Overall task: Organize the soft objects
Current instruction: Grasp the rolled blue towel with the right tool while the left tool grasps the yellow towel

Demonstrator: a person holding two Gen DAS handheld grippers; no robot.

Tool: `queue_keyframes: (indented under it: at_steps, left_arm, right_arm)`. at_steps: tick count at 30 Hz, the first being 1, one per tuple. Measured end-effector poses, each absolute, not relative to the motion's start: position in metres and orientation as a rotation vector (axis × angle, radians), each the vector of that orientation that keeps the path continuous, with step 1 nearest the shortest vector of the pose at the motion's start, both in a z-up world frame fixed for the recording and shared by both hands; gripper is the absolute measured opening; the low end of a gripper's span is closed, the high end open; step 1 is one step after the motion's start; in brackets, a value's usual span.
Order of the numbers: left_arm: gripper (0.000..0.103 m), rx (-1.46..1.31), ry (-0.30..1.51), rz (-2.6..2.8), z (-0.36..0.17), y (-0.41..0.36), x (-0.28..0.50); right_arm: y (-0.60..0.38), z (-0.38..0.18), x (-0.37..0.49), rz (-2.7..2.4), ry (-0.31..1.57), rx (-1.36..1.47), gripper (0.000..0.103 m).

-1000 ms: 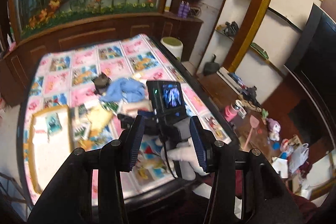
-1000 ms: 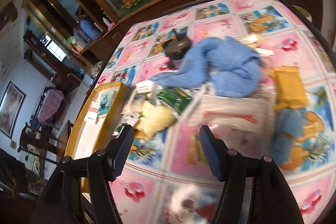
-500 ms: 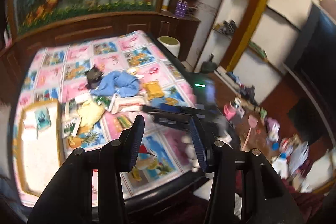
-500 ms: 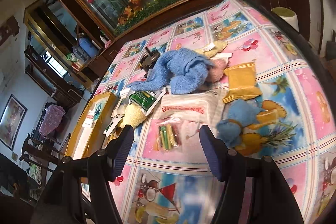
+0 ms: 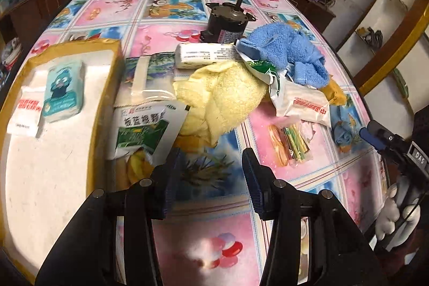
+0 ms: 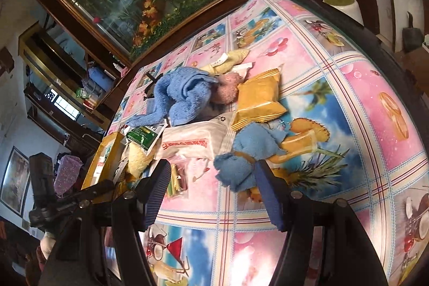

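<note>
A pile of soft things lies on the patterned table. A yellow towel (image 5: 225,98) and a blue towel (image 5: 287,50) lie among packets; the blue towel (image 6: 185,95) also shows in the right wrist view, next to a pink cloth (image 6: 228,90). A small blue cloth (image 6: 249,149) lies just ahead of my right gripper (image 6: 211,195), which is open and empty. My left gripper (image 5: 209,178) is open and empty, just short of the yellow towel. A yellow-rimmed white tray (image 5: 53,152) at the left holds a teal tissue pack (image 5: 64,90).
A black motor (image 5: 228,20) stands behind the pile. A white-and-green sachet (image 5: 144,130), a white packet with red print (image 5: 303,103), a clear candy bag (image 5: 289,144) and an orange packet (image 6: 260,98) lie around. The right gripper (image 5: 386,141) shows at the table's right edge.
Both grippers have dropped closer to the table. The left view swung left onto the pile and tray. The right gripper moved toward the small blue cloth.
</note>
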State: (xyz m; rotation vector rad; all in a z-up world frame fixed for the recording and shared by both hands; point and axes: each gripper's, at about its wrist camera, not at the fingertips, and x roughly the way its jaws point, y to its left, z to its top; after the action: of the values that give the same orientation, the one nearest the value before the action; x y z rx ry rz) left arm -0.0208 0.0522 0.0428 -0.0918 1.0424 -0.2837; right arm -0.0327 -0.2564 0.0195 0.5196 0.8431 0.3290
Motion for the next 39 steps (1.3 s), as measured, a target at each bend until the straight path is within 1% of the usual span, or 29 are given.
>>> queue_keyframes:
  at_steps: [4, 6, 7, 8, 10, 12, 15, 20, 24, 28, 29, 34, 35, 37, 39]
  left_arm:
    - [0.044, 0.021, 0.973, -0.293, 0.043, 0.031, 0.006]
    - [0.044, 0.066, 0.968, -0.276, 0.039, 0.022, 0.022]
    - [0.047, 0.093, 0.961, -0.280, 0.036, 0.016, 0.029]
    - [0.048, 0.119, 0.957, -0.283, 0.033, 0.011, 0.034]
    - [0.048, 0.132, 0.987, -0.319, 0.025, 0.004, 0.040]
    - [0.048, 0.113, 1.042, -0.416, 0.021, -0.001, 0.033]
    - [0.048, 0.034, 1.092, -0.623, 0.032, 0.000, 0.008]
    - [0.048, 0.039, 1.014, -0.577, 0.055, 0.023, -0.024]
    - [0.048, 0.080, 0.990, -0.492, 0.048, 0.025, -0.023]
    - [0.048, 0.114, 0.955, -0.467, 0.043, 0.006, -0.017]
    - [0.051, 0.129, 0.944, -0.459, 0.042, 0.002, -0.016]
    - [0.054, 0.180, 0.934, -0.437, 0.032, -0.018, -0.001]
    - [0.059, 0.195, 0.932, -0.422, 0.029, -0.022, 0.002]
    - [0.066, 0.224, 0.923, -0.395, 0.023, -0.028, 0.007]
    - [0.068, 0.243, 0.923, -0.364, 0.017, -0.031, 0.011]
  right_arm:
    - [-0.267, 0.013, -0.029, 0.304, 0.850, 0.538, 0.065]
    - [-0.271, 0.009, -0.027, 0.296, 0.858, 0.552, 0.065]
    - [-0.272, 0.007, -0.026, 0.294, 0.863, 0.558, 0.065]
    - [-0.272, 0.006, -0.025, 0.295, 0.865, 0.560, 0.065]
    - [-0.272, 0.004, -0.024, 0.299, 0.872, 0.561, 0.065]
    - [-0.272, 0.005, -0.024, 0.307, 0.875, 0.562, 0.065]
    - [-0.275, 0.008, -0.025, 0.312, 0.870, 0.561, 0.065]
    - [-0.285, 0.011, -0.029, 0.297, 0.855, 0.556, 0.065]
    - [-0.285, 0.009, -0.030, 0.298, 0.860, 0.558, 0.065]
    - [-0.275, 0.013, -0.029, 0.315, 0.871, 0.522, 0.065]
    - [-0.273, 0.013, -0.028, 0.310, 0.880, 0.514, 0.065]
    - [-0.263, 0.010, -0.018, 0.298, 0.905, 0.500, 0.065]
    - [-0.259, 0.009, -0.015, 0.297, 0.912, 0.488, 0.065]
    - [-0.248, 0.006, -0.009, 0.282, 0.932, 0.452, 0.065]
    - [-0.238, 0.003, -0.004, 0.267, 0.948, 0.424, 0.065]
